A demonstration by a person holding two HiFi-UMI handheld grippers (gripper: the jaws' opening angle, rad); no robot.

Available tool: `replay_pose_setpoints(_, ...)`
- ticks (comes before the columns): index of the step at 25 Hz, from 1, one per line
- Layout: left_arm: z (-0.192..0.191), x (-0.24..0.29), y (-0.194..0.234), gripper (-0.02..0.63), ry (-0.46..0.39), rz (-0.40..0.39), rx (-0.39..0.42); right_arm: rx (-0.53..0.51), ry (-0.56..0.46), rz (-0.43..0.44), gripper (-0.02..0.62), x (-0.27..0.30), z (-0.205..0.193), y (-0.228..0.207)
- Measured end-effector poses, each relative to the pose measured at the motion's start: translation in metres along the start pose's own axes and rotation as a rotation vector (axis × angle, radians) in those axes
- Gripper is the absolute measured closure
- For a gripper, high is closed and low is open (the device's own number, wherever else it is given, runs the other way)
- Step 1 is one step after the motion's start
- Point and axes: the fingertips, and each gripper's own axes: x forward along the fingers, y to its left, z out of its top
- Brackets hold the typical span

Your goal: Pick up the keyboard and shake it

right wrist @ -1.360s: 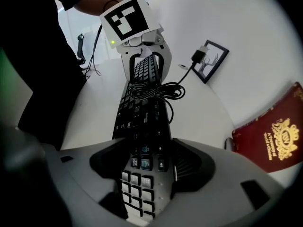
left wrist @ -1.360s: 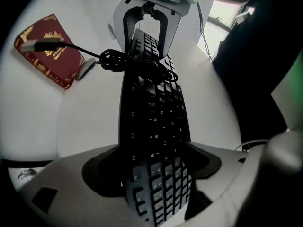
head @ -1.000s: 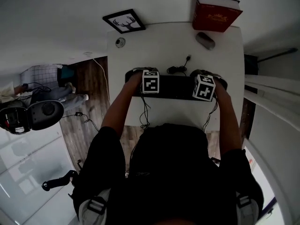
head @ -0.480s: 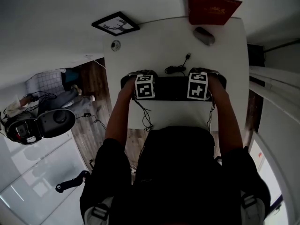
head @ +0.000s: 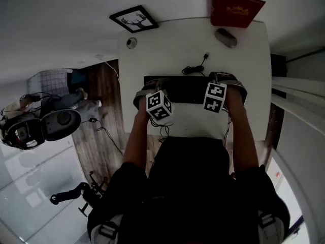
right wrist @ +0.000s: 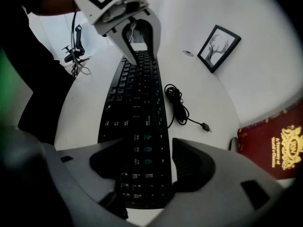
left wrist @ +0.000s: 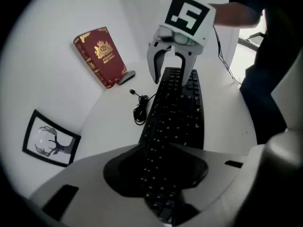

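Observation:
The black keyboard (head: 185, 89) lies crosswise on the white table (head: 167, 50) with a gripper at each end. My left gripper (head: 154, 89) is rolled over at the left end. In the left gripper view the keyboard (left wrist: 175, 122) runs tilted between that gripper's (left wrist: 163, 176) closing jaws, which pinch its near end. My right gripper (head: 224, 84) is at the other end. In the right gripper view the keyboard (right wrist: 139, 117) fills that gripper's (right wrist: 142, 171) gap, and the right pad (right wrist: 189, 167) touches its edge. Its cable (head: 195, 67) lies coiled behind it.
A red book (head: 236, 6) stands at the table's far edge with a grey mouse (head: 225, 37) in front of it. A framed deer picture (head: 133, 19) and a small round object (head: 131, 42) are at the far left corner. Wooden floor lies beyond the table's left edge.
The left gripper has rolled over, its marker cube now tilted and nearer the person. The right gripper has kept its place at the keyboard's right end.

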Motion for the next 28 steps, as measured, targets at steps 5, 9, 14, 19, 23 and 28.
replay_pose_setpoints(5,-0.009,-0.024,-0.039,0.600,-0.047,0.203,-0.145,0.002,0.006,-0.225,0.324,-0.005,-0.005,0.002)
replay_pose_setpoints(9,-0.003,-0.046,-0.062,0.603,-0.207,0.239,-0.340,0.008,-0.050,-0.514,0.534,-0.031,0.012,0.016)
replay_pose_setpoints(14,-0.004,-0.064,-0.088,0.603,-0.380,0.241,-0.594,0.083,-0.211,-0.567,0.571,-0.058,0.058,0.072)
replay_pose_setpoints(19,-0.004,-0.084,-0.124,0.603,-0.487,0.252,-0.670,0.135,-0.303,-0.591,0.574,-0.088,0.082,0.125)
replay_pose_setpoints(23,-0.003,-0.114,-0.146,0.603,-0.614,0.238,-0.777,0.201,-0.378,-0.588,0.574,-0.109,0.091,0.154)
replay_pose_setpoints(28,-0.007,-0.141,-0.166,0.603,-0.637,0.275,-0.719,0.432,-0.500,-0.559,0.574,-0.135,0.095,0.177)
